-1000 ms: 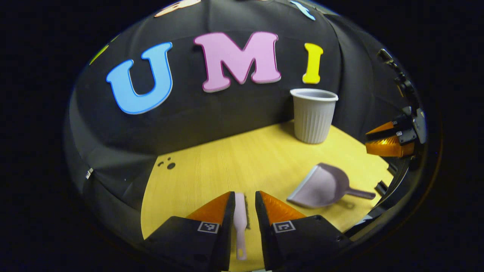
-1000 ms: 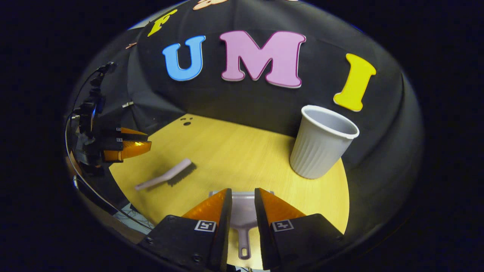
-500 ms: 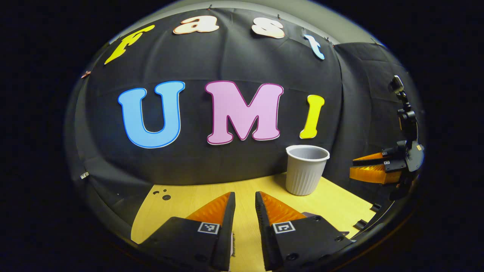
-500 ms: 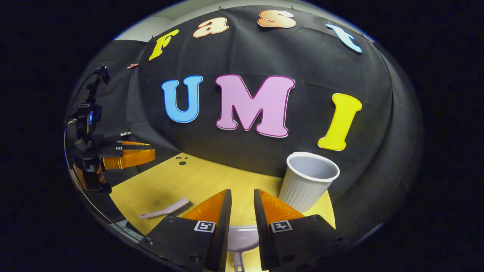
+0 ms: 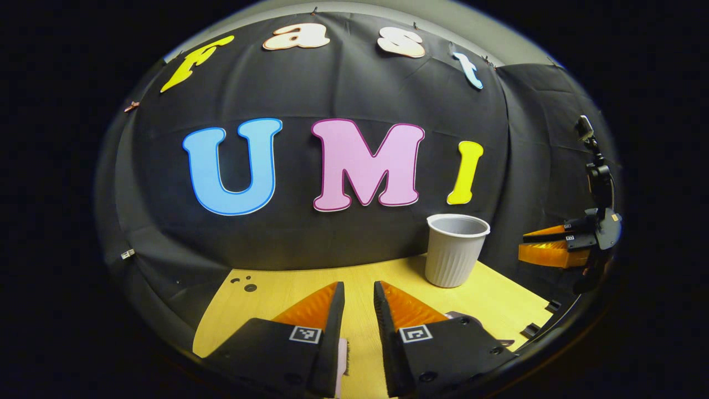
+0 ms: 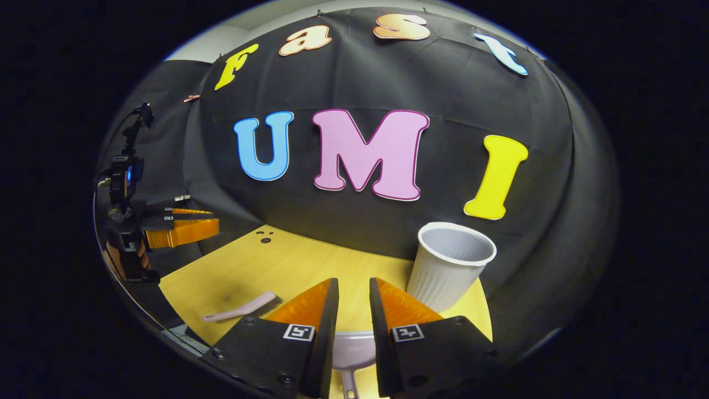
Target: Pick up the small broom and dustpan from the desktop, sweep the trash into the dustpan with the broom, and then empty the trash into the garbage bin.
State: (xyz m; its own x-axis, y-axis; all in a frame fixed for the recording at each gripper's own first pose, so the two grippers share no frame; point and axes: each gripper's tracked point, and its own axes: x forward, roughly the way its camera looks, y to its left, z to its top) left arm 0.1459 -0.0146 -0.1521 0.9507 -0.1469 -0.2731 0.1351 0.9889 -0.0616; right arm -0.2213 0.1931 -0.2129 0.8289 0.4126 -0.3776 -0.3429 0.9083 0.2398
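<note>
We hold both grippers unclenched above the desktop point(image 6: 288, 266): the broom point(image 6: 239, 308) lies left of the right gripper point(image 6: 353, 293), the dustpan point(image 6: 350, 352) beneath its parted fingers.

No legible text — just coded claw point(image 5: 359, 299) squares

Your right gripper point(image 6: 353, 302) hangs over the dustpan point(image 6: 354, 352), jaws slightly apart. Broom point(image 6: 239, 307) lies left of the dustpan, bin point(image 6: 448, 266) behind-right, all on the counter point(image 6: 260, 266).
</note>
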